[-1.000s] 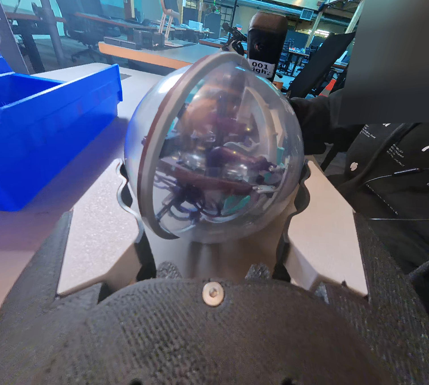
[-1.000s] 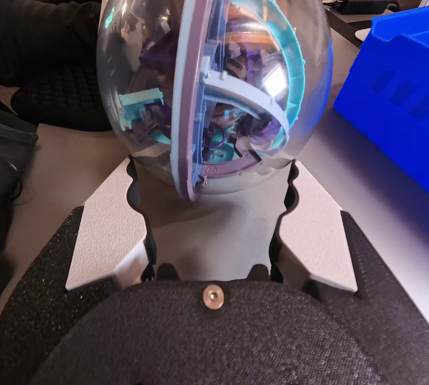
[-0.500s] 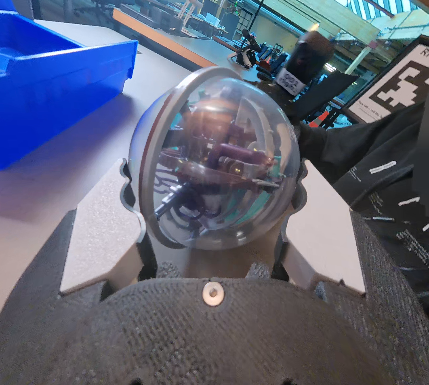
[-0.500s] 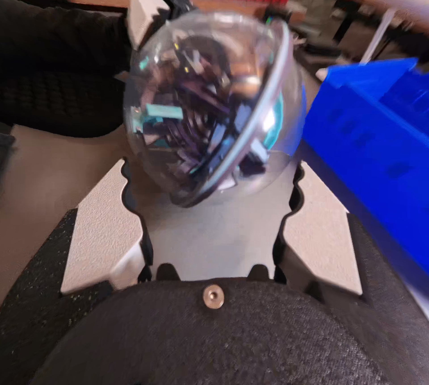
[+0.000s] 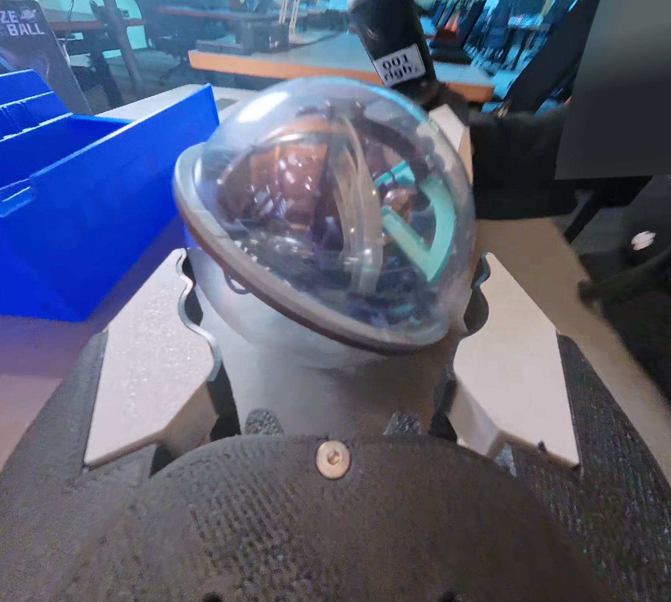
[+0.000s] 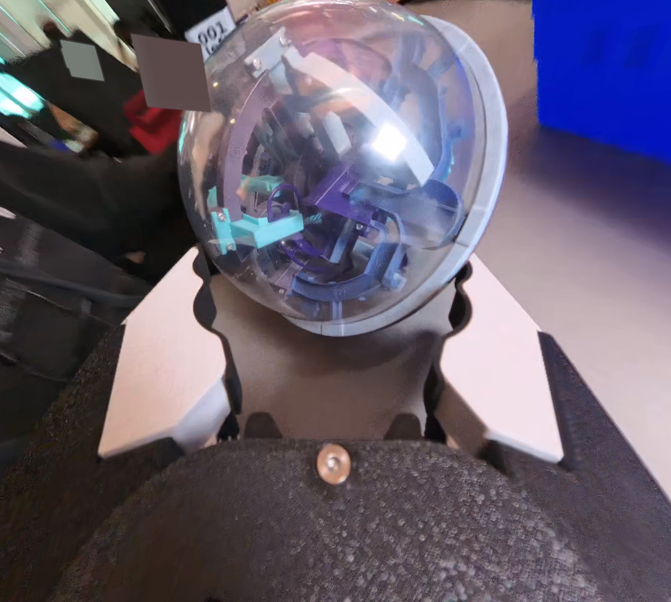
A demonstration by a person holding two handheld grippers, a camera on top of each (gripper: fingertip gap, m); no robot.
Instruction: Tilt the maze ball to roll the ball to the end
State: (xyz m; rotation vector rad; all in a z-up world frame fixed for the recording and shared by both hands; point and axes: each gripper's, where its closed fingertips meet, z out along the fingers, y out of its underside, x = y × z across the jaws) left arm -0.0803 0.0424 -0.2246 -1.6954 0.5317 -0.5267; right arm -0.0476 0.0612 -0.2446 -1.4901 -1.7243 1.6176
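grey tabletop (image 6: pixel 581 239) beneath; each wide-spread hand-held gripper, left (image 5: pixel 332 290) and right (image 6: pixel 332 290), cradles maze ball (image 6: pixel 337 156).

My left claw (image 5: pixel 332 279) has matt, pale, grainy plastic fingers (image 5: pixel 152 359) on a rough black textured body with 1 shiny metal screw (image 5: pixel 333 458). The maze ball (image 5: pixel 326 214) is glossy clear plastic with a smooth grey seam band. The bin (image 5: pixel 83 207) looks like smooth blue plastic; the desk (image 5: pixel 526 258) is matt.

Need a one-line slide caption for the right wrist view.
Right gripper holds the clear maze ball tilted above the table, blue bin beside.
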